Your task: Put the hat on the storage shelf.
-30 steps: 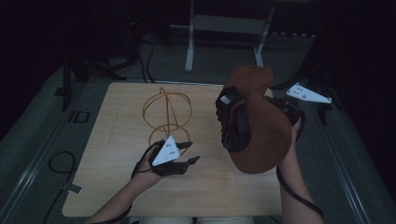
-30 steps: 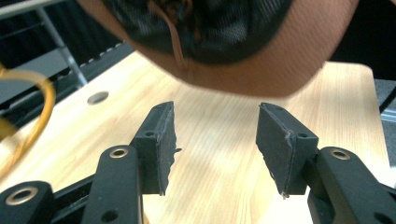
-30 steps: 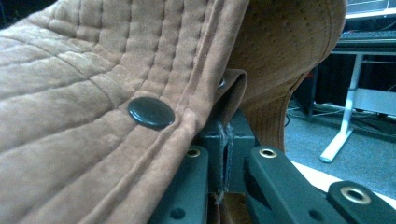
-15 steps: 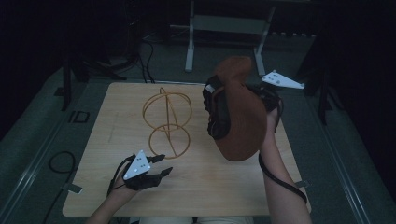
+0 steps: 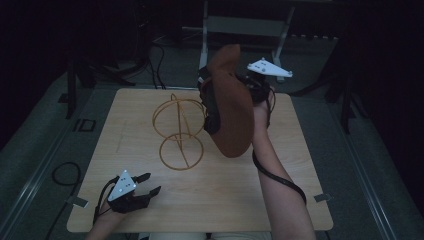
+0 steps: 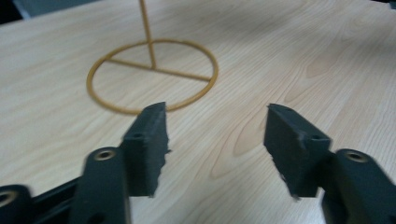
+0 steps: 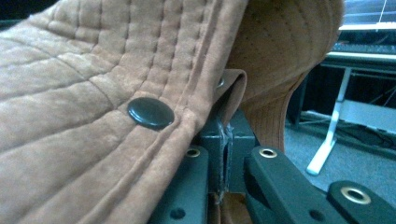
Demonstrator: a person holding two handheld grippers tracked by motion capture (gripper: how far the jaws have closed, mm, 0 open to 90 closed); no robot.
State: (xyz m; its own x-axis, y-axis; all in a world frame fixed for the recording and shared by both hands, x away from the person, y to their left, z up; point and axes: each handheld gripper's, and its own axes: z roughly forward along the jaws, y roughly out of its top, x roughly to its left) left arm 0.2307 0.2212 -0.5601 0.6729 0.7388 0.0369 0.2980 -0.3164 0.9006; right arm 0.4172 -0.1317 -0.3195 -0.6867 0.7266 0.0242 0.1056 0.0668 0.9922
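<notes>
My left gripper (image 5: 145, 184) sits near the front left of the wire stand (image 5: 178, 131), jaws apart, just been opening, nothing between them. Right of the stand, I see my right gripper (image 7: 224, 154) clamped tight on the brown hat (image 5: 230, 102), held up just beside the stand's top.

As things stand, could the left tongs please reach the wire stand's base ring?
Probably yes: the left tongs are open and empty, facing the base ring across bare table, with nothing between.
</notes>
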